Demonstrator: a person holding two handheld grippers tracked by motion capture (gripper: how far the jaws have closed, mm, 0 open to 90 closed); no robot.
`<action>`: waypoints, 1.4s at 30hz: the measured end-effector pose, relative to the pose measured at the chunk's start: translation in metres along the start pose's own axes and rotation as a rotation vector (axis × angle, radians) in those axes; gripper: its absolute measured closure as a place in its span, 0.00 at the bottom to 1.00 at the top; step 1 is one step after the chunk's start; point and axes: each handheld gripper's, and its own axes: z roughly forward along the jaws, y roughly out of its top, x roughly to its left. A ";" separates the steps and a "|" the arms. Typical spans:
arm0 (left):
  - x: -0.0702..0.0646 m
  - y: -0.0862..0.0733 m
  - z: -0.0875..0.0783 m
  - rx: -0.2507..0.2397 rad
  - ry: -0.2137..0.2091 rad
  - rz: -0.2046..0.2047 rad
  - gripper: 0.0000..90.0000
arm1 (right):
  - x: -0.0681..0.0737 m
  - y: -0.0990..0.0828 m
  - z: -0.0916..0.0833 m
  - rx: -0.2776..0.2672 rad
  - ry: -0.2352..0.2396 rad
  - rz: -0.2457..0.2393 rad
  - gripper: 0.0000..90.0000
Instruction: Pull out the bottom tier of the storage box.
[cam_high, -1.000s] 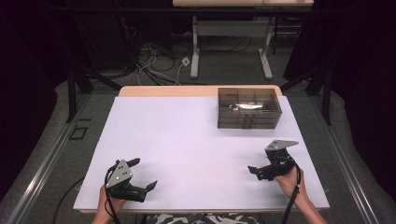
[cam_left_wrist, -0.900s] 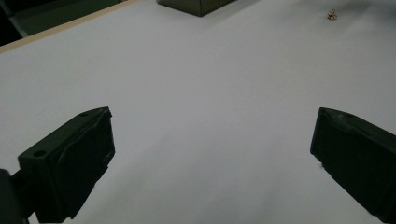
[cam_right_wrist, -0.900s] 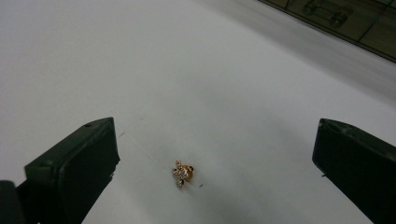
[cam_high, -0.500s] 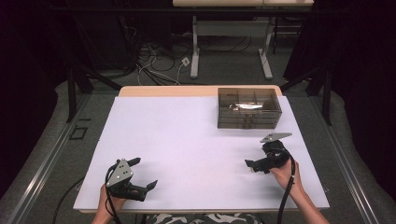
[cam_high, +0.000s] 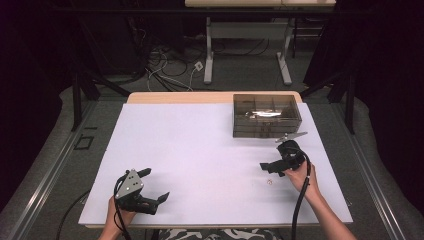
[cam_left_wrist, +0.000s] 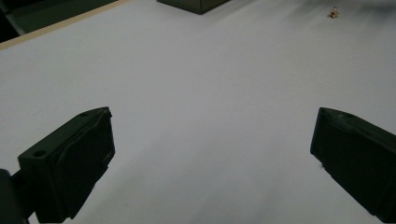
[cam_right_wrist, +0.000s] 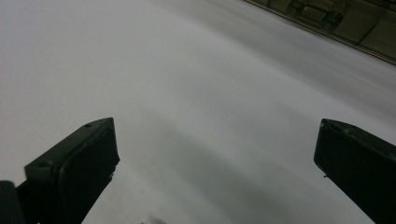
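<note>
My left gripper (cam_high: 156, 184) rests near the table's front left corner, held by a hand. In the left gripper view its jaws stand wide apart and the left gripper (cam_left_wrist: 215, 116) has nothing between them. My right gripper (cam_high: 267, 168) hovers at the right side, just in front of a dark see-through compartment box (cam_high: 266, 115). The right gripper (cam_right_wrist: 217, 122) is open and empty over bare white surface. A tiny brass-coloured object (cam_high: 269, 182) lies on the table just below the right gripper's jaws. That tiny object (cam_left_wrist: 334, 12) is also far off in the left gripper view.
The white table top (cam_high: 200, 150) has a wooden far edge (cam_high: 180, 97). The box's corner (cam_left_wrist: 196, 3) shows at the top of the left gripper view. Cables and desk legs (cam_high: 210, 55) stand on the floor beyond the table.
My right gripper has moved away from the person and a little left, toward the box. The tiny object now shows on the table where its jaws were. The left gripper has stayed still.
</note>
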 end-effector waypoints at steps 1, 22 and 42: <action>0.001 0.001 -0.001 0.002 0.004 0.014 0.00 | -0.001 0.001 0.001 0.005 -0.006 -0.002 0.00; 0.000 0.001 -0.001 0.003 0.004 0.022 0.00 | -0.012 0.026 0.024 0.041 -0.021 0.122 0.00; 0.000 0.001 -0.001 0.003 0.007 0.024 0.00 | -0.023 0.048 0.032 0.060 -0.079 0.223 0.15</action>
